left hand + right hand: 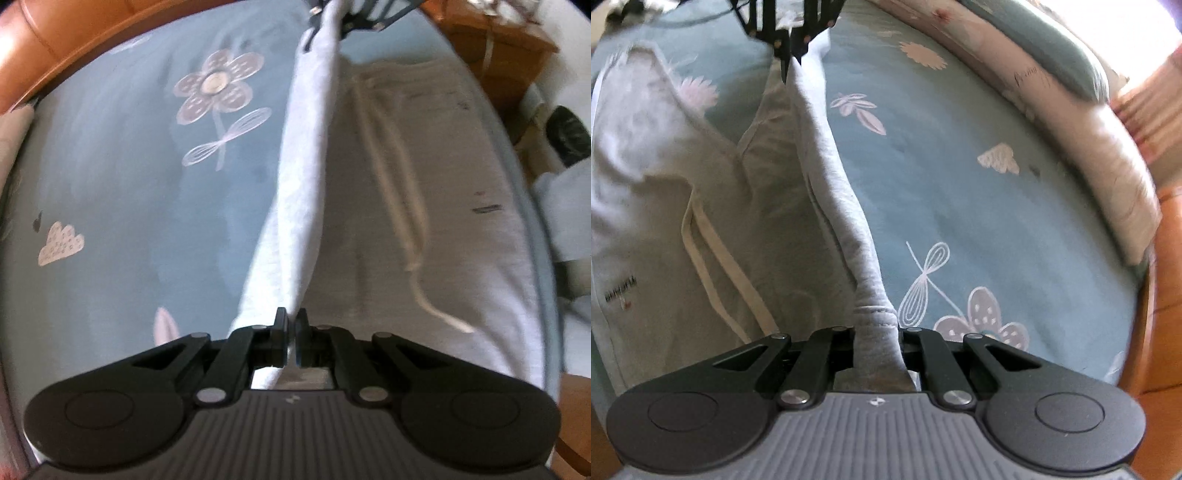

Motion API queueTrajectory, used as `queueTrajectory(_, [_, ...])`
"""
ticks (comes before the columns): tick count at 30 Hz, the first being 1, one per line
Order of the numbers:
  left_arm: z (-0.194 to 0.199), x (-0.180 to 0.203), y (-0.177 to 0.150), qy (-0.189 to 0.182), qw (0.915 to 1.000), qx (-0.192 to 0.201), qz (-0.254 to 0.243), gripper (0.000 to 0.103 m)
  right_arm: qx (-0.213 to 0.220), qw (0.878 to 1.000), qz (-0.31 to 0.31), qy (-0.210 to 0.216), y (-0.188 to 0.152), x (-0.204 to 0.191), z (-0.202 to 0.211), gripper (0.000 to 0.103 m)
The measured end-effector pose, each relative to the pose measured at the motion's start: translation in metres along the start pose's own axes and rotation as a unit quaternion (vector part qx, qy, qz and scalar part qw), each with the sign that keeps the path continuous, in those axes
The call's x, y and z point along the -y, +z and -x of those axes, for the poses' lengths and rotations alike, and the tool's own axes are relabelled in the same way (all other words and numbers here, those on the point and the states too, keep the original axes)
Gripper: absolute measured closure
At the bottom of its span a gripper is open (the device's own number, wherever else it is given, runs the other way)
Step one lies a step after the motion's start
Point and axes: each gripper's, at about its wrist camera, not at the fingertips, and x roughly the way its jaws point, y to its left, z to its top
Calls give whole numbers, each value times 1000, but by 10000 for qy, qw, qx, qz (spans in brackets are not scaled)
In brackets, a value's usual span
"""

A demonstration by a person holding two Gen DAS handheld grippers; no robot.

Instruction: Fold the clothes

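Light grey sweatpants (pixel 443 206) lie on the blue flowered bedsheet (pixel 129 177), with their white drawstrings (pixel 391 177) trailing over the waist. One leg (pixel 306 155) is lifted and stretched taut between both grippers. My left gripper (pixel 291 332) is shut on the near end of that leg. My right gripper (pixel 354 14) pinches the far end at the top of the left wrist view. In the right wrist view, my right gripper (pixel 877 332) is shut on the ribbed cuff (pixel 875 314). The leg (pixel 831 166) runs up to my left gripper (pixel 790 48), and the rest of the pants (pixel 646 192) lies to the left.
A brown leather bed frame (pixel 55 37) curves round the upper left. A wooden nightstand (pixel 498 48) stands beyond the bed's right edge, with a dark object (pixel 569 133) near it. A pale rolled quilt or pillow (pixel 1108 147) lies along the bed's edge.
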Motion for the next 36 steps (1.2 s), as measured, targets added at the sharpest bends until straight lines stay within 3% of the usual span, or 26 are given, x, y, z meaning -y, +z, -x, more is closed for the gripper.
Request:
queueTrajectory(4, [1, 21, -2, -86, 9997, 44, -237, 103, 9, 9989, 357, -301, 1, -27, 11, 94])
queueTrajectory(6, [-5, 29, -1, 39, 9994, -24, -351, 103, -22, 9990, 370, -240, 3, -37, 16, 94])
queueTrajectory(7, [-6, 35, 2, 277, 9988, 4, -411, 103, -46, 9992, 355, -186, 4, -41, 18, 94])
queueTrajectory(9, [-9, 47, 5, 666, 9962, 100, -552, 92, -67, 9994, 308, -142, 7, -47, 20, 94])
queueTrajectory(10, [-10, 52, 7, 808, 9947, 161, -621, 92, -80, 9995, 272, -116, 9, -49, 21, 94])
queueTrajectory(13, [-18, 60, 7, 911, 9931, 242, -702, 85, -92, 9998, 141, -108, 12, -49, 24, 94])
queueTrajectory(17, [-26, 65, 3, 1145, 9906, 290, -691, 59, -111, 9998, 17, -134, 13, -45, 26, 94])
queueTrajectory(20, [-33, 67, 0, 1334, 9885, 365, -604, 53, -148, 9998, 16, -116, 15, -46, 26, 94])
queueTrajectory(25, [-66, 65, -4, 1568, 9853, 83, -674, 53, -177, 9997, -127, -87, 18, -45, 25, 94])
queueTrajectory(27, [-71, 66, -5, 1688, 9827, 92, -759, 67, -176, 9996, -188, -75, 18, -43, 26, 94])
queueTrajectory(28, [-72, 64, -5, 1690, 9833, 80, -671, 89, -176, 9996, -206, -73, 18, -43, 26, 94])
queueTrajectory(29, [-70, 61, -5, 1645, 9850, 83, -508, 102, -184, 9996, -204, -65, 17, -43, 25, 94])
queueTrajectory(31, [-65, 59, -7, 1651, 9857, 146, -310, 102, -201, 9996, -198, -50, 16, -45, 25, 94])
queueTrajectory(36, [-43, 65, -9, 1629, 9856, 189, -402, 102, -208, 9996, -186, -3, 13, -51, 23, 94])
